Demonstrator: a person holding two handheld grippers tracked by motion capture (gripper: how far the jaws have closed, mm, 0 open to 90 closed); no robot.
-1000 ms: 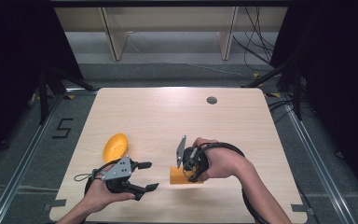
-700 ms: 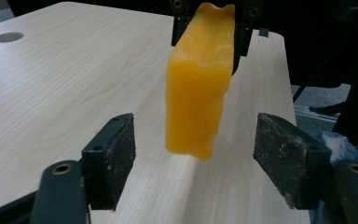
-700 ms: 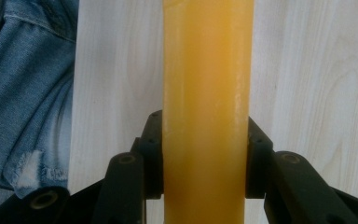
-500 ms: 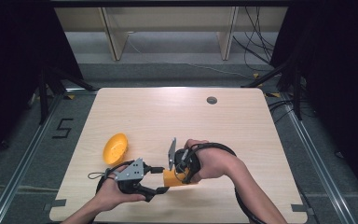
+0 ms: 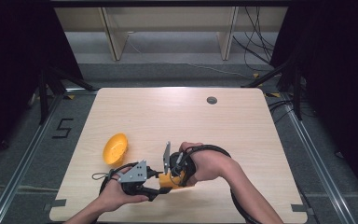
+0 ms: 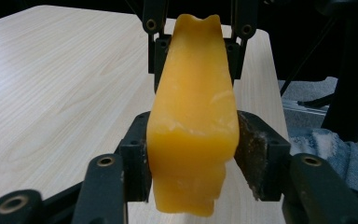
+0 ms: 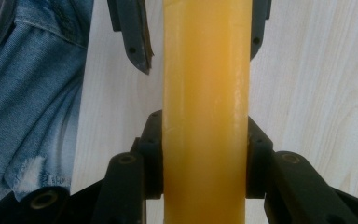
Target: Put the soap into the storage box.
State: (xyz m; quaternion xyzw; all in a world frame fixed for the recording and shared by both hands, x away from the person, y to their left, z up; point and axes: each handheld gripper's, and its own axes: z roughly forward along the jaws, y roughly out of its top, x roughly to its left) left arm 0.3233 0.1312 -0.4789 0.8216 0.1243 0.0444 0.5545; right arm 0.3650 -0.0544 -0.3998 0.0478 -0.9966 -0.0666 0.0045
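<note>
An orange block [image 5: 168, 181] hangs just above the table [image 5: 242, 140] near its front edge. My right gripper [image 5: 174, 176] is shut on it, and both pads press its sides in the right gripper view [image 7: 205, 158]. My left gripper [image 5: 160, 183] comes in from the left, and its jaws have just been closing around the block's other end [image 6: 193, 158]. The block [image 6: 193, 116] stands between them. In the right gripper view a narrow gap remains between one pad of the left gripper [image 7: 198, 37] and the block [image 7: 206, 93].
An orange bowl [image 5: 115, 148] sits on the table left of both hands. A dark round hole [image 5: 211, 100] marks the far side of the tabletop. The person's jeans [image 7: 32, 93] lie past the table's front edge.
The left gripper slid right to the block, and its wide jaws drew in around it. The right gripper kept its grip and barely moved. The bowl stayed in place.
</note>
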